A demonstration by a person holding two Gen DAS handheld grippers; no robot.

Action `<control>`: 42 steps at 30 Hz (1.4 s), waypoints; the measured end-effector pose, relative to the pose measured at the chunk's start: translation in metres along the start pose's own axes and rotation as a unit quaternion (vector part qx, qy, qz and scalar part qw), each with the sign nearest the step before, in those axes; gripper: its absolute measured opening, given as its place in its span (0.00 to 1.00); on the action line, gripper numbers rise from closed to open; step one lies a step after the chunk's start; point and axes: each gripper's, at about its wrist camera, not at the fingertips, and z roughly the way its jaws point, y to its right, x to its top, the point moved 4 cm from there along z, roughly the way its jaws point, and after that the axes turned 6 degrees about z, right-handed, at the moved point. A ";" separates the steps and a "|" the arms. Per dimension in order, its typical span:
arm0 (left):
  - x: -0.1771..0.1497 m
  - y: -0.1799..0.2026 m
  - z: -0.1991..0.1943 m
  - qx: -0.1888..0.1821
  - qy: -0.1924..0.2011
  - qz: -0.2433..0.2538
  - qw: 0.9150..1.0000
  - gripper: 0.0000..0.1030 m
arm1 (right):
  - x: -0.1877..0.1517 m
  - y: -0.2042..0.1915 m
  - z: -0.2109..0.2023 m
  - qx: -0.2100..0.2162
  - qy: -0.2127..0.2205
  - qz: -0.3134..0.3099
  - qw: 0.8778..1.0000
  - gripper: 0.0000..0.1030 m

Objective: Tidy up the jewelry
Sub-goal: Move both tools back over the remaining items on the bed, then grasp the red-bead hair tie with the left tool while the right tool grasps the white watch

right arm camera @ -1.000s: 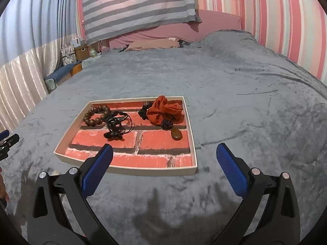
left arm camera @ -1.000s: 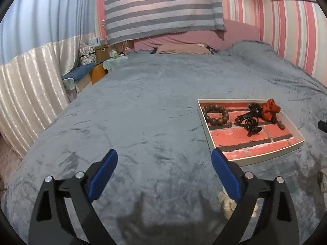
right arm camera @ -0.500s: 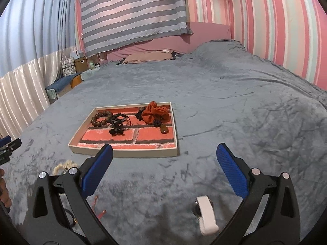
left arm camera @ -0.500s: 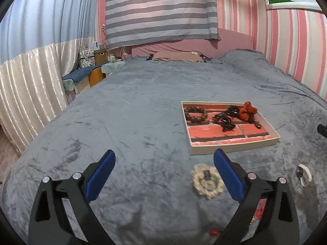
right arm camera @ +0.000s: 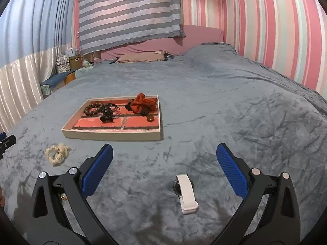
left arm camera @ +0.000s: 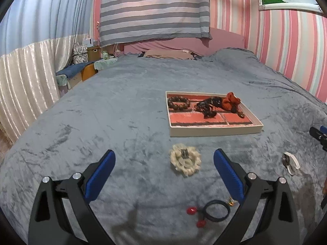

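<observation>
A shallow tray (left arm camera: 214, 131) with a red brick-pattern floor lies on the grey bed; it also shows in the right wrist view (right arm camera: 112, 135). It holds a brown bead bracelet (left arm camera: 179, 103), a black cord tangle (left arm camera: 208, 107) and an orange scrunchie (left arm camera: 231, 100). On the blanket lie a cream flower hair clip (left arm camera: 185, 161), a black hair tie with red beads (left arm camera: 216, 210) and a white-strapped watch (right arm camera: 186, 192). My left gripper (left arm camera: 164, 173) is open and empty, near the clip. My right gripper (right arm camera: 164, 171) is open and empty above the watch.
The grey blanket (left arm camera: 114, 112) covers the whole bed. A striped cloth (left arm camera: 153, 10) hangs at the headboard, with pillows (left arm camera: 167, 53) below. Curtains (left arm camera: 24, 73) and a bedside shelf (left arm camera: 81, 71) stand at the left. A striped wall (right arm camera: 276, 30) runs along the right.
Both grippers have pulled back from the tray. The tray looks smaller and farther, and the clip, hair tie and watch have come into view near the fingers.
</observation>
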 end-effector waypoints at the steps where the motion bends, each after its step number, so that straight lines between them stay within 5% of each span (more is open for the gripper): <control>1: -0.003 0.001 0.000 -0.002 -0.001 0.000 1.000 0.92 | -0.004 0.002 0.001 -0.002 -0.003 0.001 1.000 0.96; 21: -0.070 0.031 0.028 -0.047 -0.070 -0.010 0.996 0.92 | -0.058 0.033 0.032 -0.054 -0.049 -0.012 0.997 0.95; 32: -0.087 0.049 0.051 -0.053 -0.118 0.007 0.992 0.91 | -0.071 0.048 0.057 -0.071 -0.085 -0.012 0.994 0.82; 37: -0.095 0.051 0.062 -0.067 -0.143 0.008 0.987 0.70 | -0.080 0.050 0.072 -0.074 -0.111 -0.014 0.991 0.72; 42: -0.099 0.053 0.068 -0.070 -0.154 0.012 0.985 0.70 | -0.083 0.054 0.083 -0.073 -0.127 -0.006 0.989 0.59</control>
